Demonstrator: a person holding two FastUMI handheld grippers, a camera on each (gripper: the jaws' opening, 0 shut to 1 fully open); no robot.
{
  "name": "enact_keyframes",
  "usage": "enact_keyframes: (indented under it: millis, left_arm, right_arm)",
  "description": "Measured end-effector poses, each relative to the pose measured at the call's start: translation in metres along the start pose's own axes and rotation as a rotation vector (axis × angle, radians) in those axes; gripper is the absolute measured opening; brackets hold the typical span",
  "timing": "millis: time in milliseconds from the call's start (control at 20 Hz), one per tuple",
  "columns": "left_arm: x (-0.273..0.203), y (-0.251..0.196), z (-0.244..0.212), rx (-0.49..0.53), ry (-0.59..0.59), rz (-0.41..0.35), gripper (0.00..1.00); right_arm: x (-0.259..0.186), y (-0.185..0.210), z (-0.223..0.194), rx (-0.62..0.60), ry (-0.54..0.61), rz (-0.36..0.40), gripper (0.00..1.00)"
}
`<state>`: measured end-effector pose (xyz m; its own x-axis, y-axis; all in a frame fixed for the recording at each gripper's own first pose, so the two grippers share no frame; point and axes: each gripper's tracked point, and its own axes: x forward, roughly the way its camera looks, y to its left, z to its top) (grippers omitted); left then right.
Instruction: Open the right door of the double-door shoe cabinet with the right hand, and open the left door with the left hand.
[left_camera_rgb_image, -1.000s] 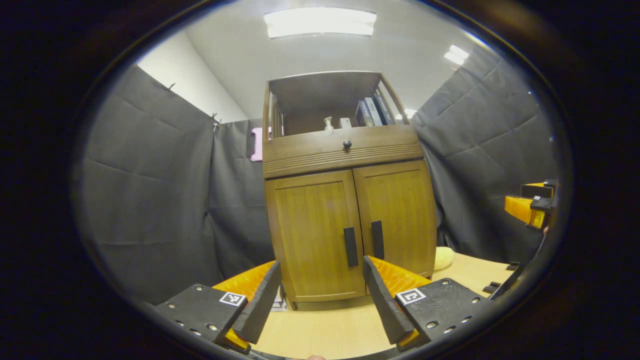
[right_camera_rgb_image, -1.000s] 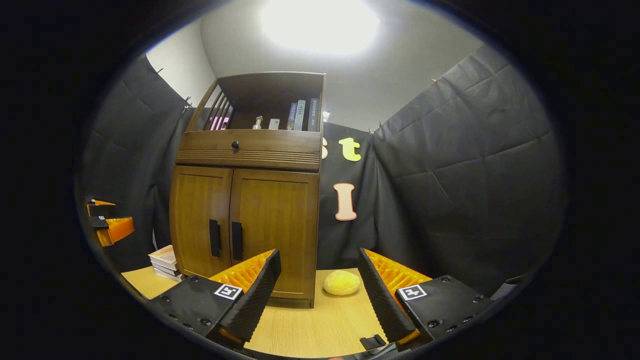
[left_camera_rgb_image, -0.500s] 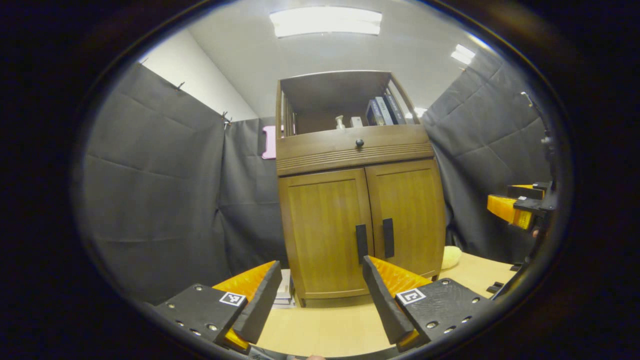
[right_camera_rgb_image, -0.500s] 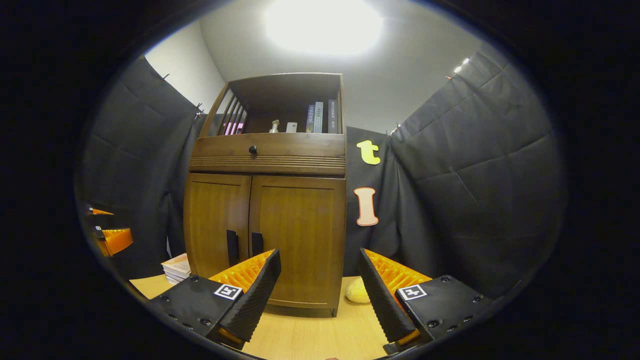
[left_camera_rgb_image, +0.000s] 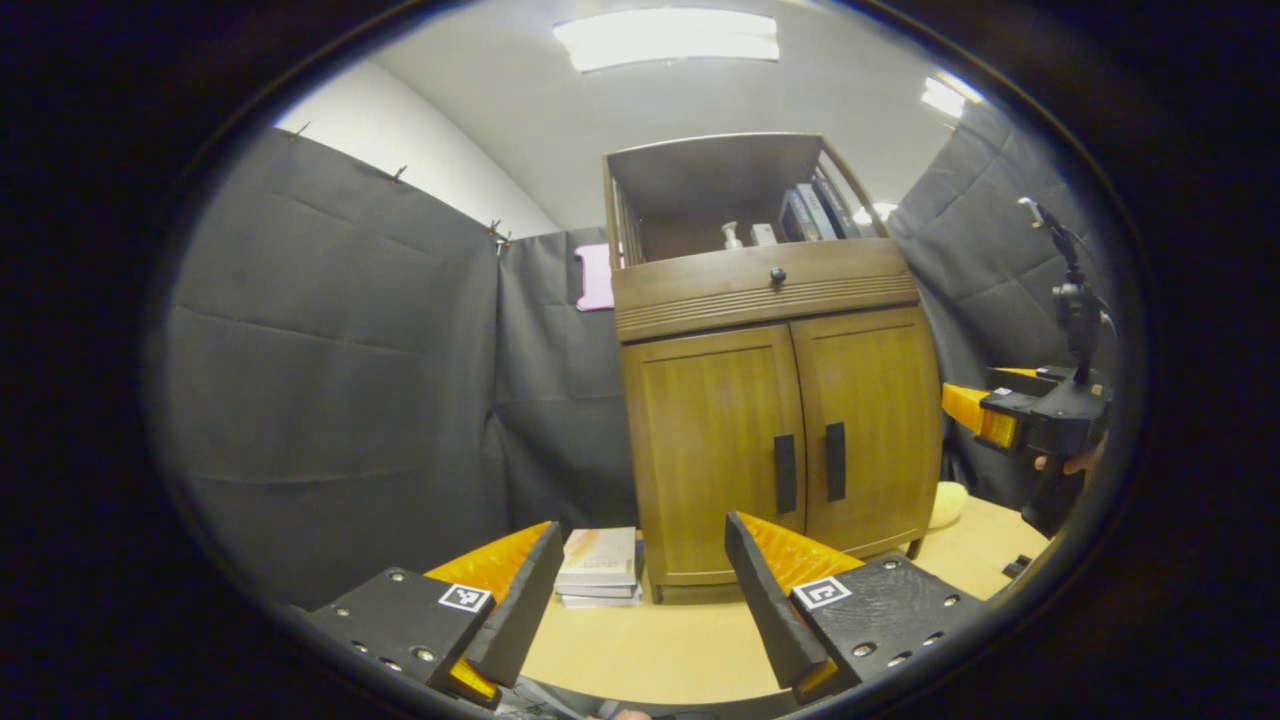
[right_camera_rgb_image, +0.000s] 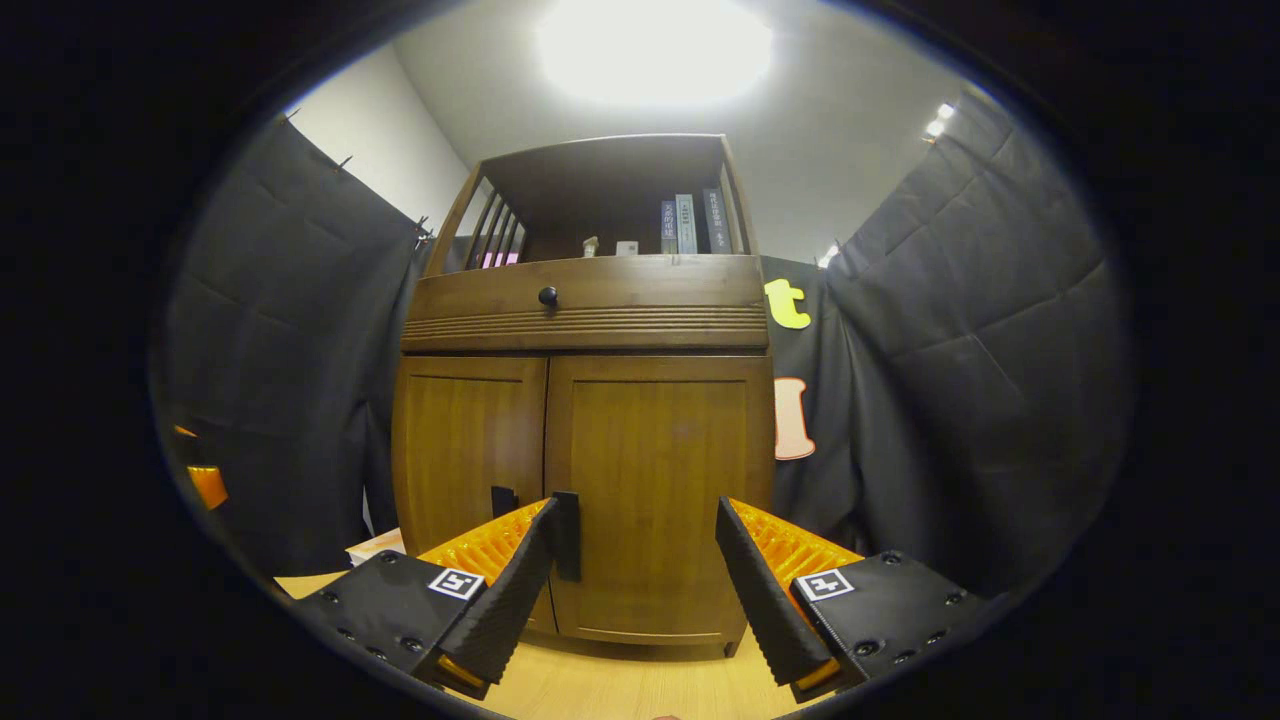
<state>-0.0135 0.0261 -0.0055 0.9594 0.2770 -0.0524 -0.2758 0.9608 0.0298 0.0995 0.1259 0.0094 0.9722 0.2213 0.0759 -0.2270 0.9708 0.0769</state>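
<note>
With both doors shut on the shoe cabinet (right_camera_rgb_image: 585, 420) at the tabletop's far edge, the right gripper (right_camera_rgb_image: 638, 560), fingers apart, needed centring on the right door handle (right_camera_rgb_image: 568, 535) before clamping; the left gripper (left_camera_rgb_image: 640, 585) gaped too

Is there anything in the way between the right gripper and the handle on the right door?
Nothing visible blocks it. In the right gripper view, the right gripper is open in front of the right door, and the right door's handle stands just beside its left finger. Both doors look shut, and only bare wooden tabletop lies below.
</note>
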Motion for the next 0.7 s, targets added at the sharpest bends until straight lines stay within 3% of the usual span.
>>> enact_keyframes:
  millis: [700]
  left_arm:
    - [0.003,0.025,0.003,0.040,0.002,0.218,0.95]
  right_arm:
    - [0.100,0.043,-0.056,0.016,0.066,0.058,0.97]
